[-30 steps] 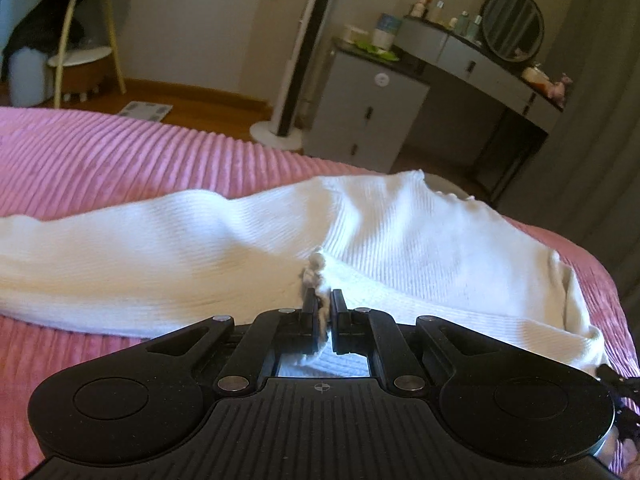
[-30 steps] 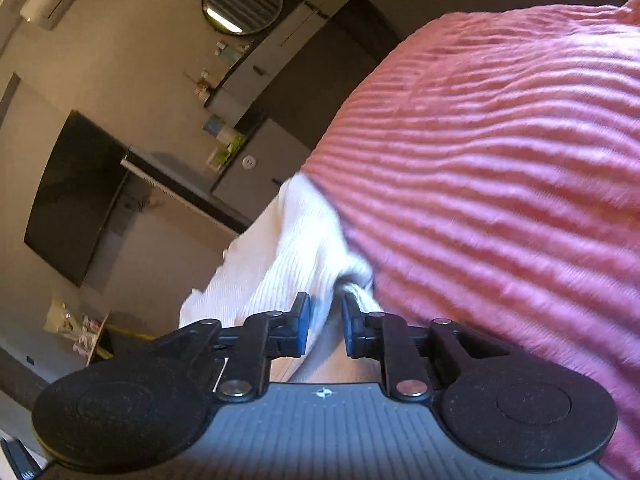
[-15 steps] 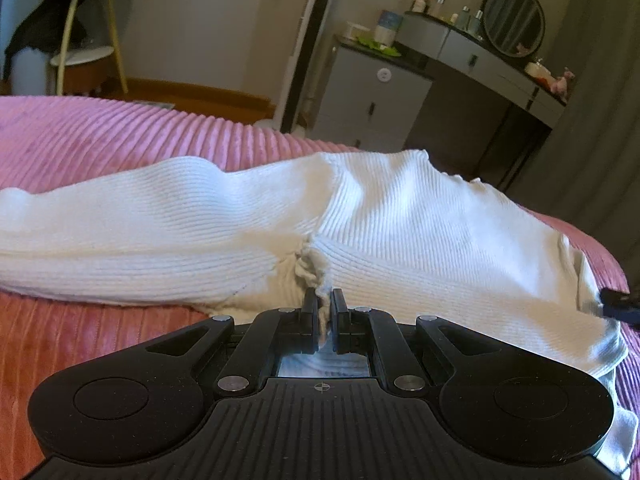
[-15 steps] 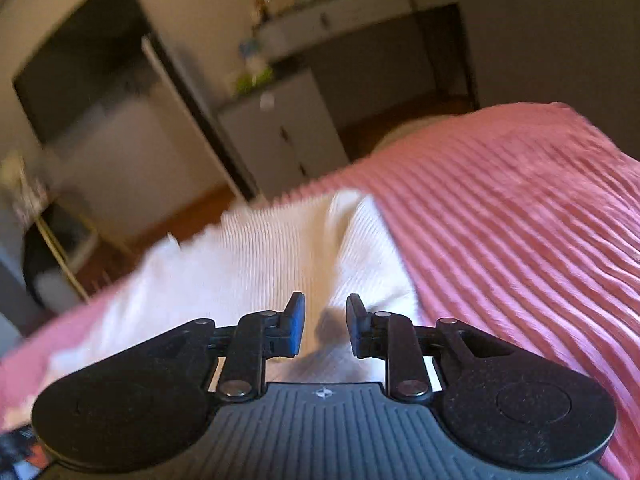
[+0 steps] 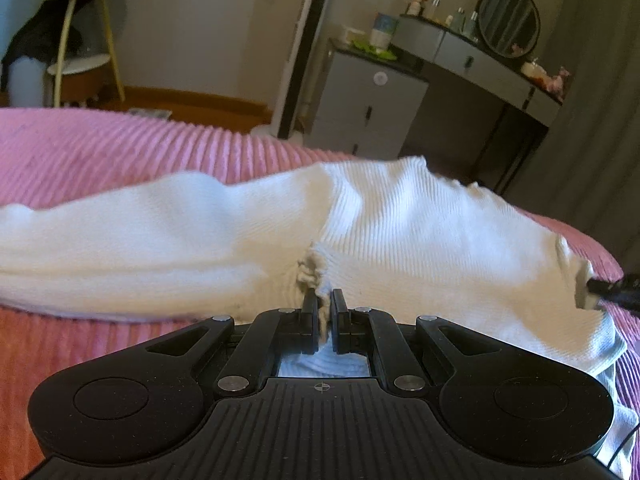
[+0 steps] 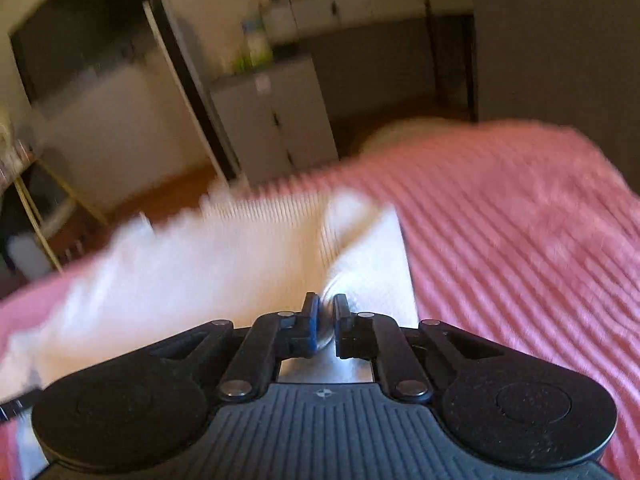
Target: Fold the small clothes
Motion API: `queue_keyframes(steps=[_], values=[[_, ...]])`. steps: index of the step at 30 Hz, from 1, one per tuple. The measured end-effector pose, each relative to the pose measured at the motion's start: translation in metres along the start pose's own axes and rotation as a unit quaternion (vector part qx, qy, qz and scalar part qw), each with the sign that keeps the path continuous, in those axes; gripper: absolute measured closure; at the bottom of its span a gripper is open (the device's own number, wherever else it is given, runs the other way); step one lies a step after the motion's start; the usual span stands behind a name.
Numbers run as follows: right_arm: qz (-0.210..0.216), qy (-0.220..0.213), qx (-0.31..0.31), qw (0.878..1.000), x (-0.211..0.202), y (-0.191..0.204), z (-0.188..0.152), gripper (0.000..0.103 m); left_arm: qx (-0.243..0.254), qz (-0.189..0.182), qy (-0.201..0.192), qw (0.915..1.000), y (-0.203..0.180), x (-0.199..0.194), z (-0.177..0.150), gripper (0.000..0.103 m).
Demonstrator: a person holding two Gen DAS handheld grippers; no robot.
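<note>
A white ribbed knit garment (image 5: 400,220) lies spread across the pink ribbed bedspread (image 5: 120,148). My left gripper (image 5: 323,304) is shut on a bunched bit of its near edge, where a long part stretches off to the left. In the right wrist view the same garment (image 6: 200,260) looks blurred, and my right gripper (image 6: 325,308) is shut on a fold of its right-hand end. That right gripper's tip (image 5: 608,286) shows at the right edge of the left wrist view, pinching the cloth.
The pink bedspread (image 6: 520,220) runs on to the right of the garment. Beyond the bed stand a grey cabinet (image 5: 368,96), a dressing table with a round mirror (image 5: 508,20), and a yellow-legged shelf (image 5: 84,40) at the far left.
My right gripper rolled upright, rose, and closed its jaws on the garment's right end. The left gripper kept its grip and barely moved; the garment now lies stretched wider.
</note>
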State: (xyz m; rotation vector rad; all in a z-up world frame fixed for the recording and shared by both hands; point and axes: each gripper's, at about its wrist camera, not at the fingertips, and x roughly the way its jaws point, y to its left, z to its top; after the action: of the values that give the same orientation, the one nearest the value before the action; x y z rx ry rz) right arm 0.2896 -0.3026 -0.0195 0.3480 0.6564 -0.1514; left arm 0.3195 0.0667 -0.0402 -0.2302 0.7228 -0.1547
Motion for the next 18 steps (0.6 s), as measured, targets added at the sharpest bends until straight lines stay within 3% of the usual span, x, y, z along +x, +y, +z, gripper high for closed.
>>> queue_keyframes(steps=[6, 11, 13, 16, 18], values=[[0.023, -0.063, 0.022, 0.998, -0.016, -0.002, 0.005, 0.096, 0.0, 0.001, -0.029, 0.9996, 0.0, -0.01, 0.01, 0.095], [0.066, -0.114, 0.093, 0.987, -0.019, -0.02, 0.007, 0.095, -0.002, 0.003, -0.064, 0.998, 0.0, -0.02, 0.015, 0.095], [0.059, -0.096, 0.116, 0.987, -0.008, -0.027, 0.005, 0.09, 0.0, 0.013, -0.062, 0.998, 0.002, -0.016, 0.014, 0.095], [0.034, -0.024, 0.123, 0.992, 0.013, -0.032, -0.002, 0.086, -0.002, 0.03, -0.012, 0.9995, 0.007, 0.001, 0.008, 0.095], [0.047, -0.047, 0.126, 0.99, -0.003, -0.035, -0.01, 0.086, -0.013, 0.021, -0.006, 0.9997, 0.013, 0.0, 0.004, 0.094]])
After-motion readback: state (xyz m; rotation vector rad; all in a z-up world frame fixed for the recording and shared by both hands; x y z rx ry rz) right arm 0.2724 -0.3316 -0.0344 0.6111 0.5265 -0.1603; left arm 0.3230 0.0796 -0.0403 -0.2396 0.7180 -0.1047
